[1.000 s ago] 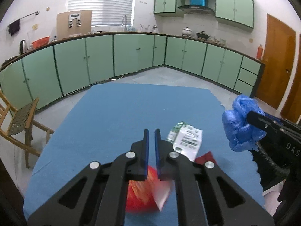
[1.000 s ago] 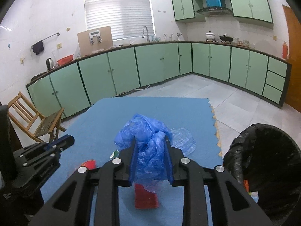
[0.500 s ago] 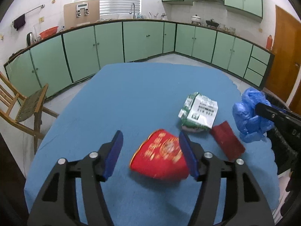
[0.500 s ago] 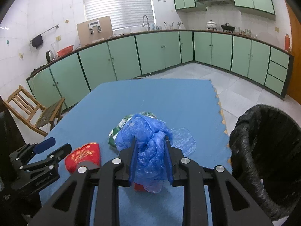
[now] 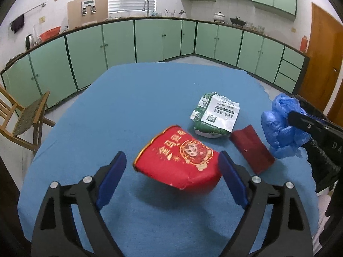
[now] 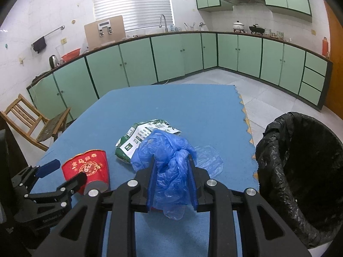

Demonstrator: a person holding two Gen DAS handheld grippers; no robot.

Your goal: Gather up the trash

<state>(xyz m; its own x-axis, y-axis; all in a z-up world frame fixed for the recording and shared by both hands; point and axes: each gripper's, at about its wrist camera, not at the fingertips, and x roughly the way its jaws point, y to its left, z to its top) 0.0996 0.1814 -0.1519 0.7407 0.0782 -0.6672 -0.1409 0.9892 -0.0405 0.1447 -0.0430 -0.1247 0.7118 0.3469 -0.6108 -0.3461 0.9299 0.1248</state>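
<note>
A red paper cup point(image 5: 178, 167) lies on its side on the blue table point(image 5: 133, 98), between the wide-open fingers of my left gripper point(image 5: 172, 171); no pad touches it. It also shows in the right wrist view point(image 6: 88, 169). Beyond it lie a green-and-white food packet point(image 5: 215, 115) and a dark red flat packet point(image 5: 251, 151). My right gripper point(image 6: 171, 177) is shut on a crumpled blue plastic bag point(image 6: 169, 160), held above the table's right side; the bag also shows in the left wrist view point(image 5: 280, 126).
A bin lined with a black bag point(image 6: 304, 171) stands off the table's right edge. A clear plastic scrap point(image 6: 209, 160) lies near that edge. A wooden chair point(image 5: 23, 120) stands left of the table. Green cabinets point(image 5: 150, 40) line the far walls.
My left gripper has opened from shut and pulled back, leaving the red cup lying between its fingers. My right gripper keeps hold of the blue bag and has barely moved.
</note>
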